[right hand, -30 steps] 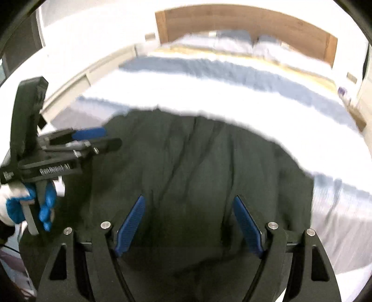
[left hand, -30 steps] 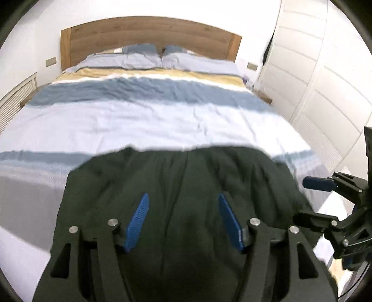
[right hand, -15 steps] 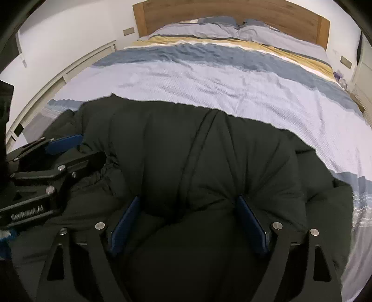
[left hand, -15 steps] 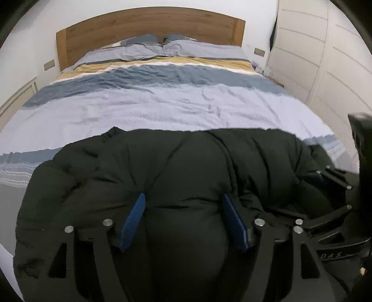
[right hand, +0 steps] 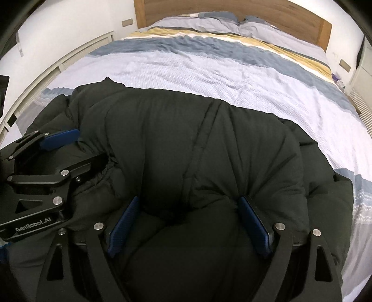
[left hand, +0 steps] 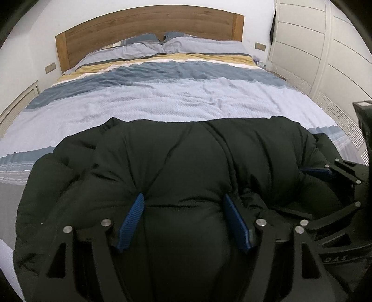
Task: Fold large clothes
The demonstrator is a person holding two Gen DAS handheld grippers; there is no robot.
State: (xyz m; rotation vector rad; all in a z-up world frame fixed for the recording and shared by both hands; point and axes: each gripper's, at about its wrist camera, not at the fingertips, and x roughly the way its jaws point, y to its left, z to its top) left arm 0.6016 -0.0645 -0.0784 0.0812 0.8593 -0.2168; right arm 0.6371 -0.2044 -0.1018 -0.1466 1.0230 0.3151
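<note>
Left wrist view, left to right. A low white cabinet [left hand: 21, 102] stands at the far left against the wall. The bed [left hand: 162, 97] fills the middle, its striped cover in pale blue, darker blue, yellow and white, with two pillows [left hand: 162, 45] against the wooden headboard [left hand: 148, 25]. The dark green puffer jacket [left hand: 176, 162] lies bunched across the near end of the bed, its far edge straight across the pale stripe. My left gripper [left hand: 183, 220] points down into the jacket. Its blue pads [left hand: 131, 223] stand apart with a swollen fold of jacket between them; both pads touch the fabric, but I cannot tell whether they press it or merely bracket it. At the right edge my right gripper [left hand: 325, 185] shows side-on, sunk into the jacket beside a white wardrobe [left hand: 325, 58].

Right wrist view, left to right. My left gripper [right hand: 76, 148] enters from the left, one blue pad lying over a gathered edge of the jacket [right hand: 197, 151]. In the middle, my right gripper [right hand: 188, 223] is set down on the jacket with its jaws wide and a rounded bulge of padding between the pads [right hand: 254, 225]. The fabric meets both inner faces, and again I cannot tell whether it is gripped. The bed cover [right hand: 232, 76] runs up and to the right to the headboard [right hand: 290, 16].
</note>
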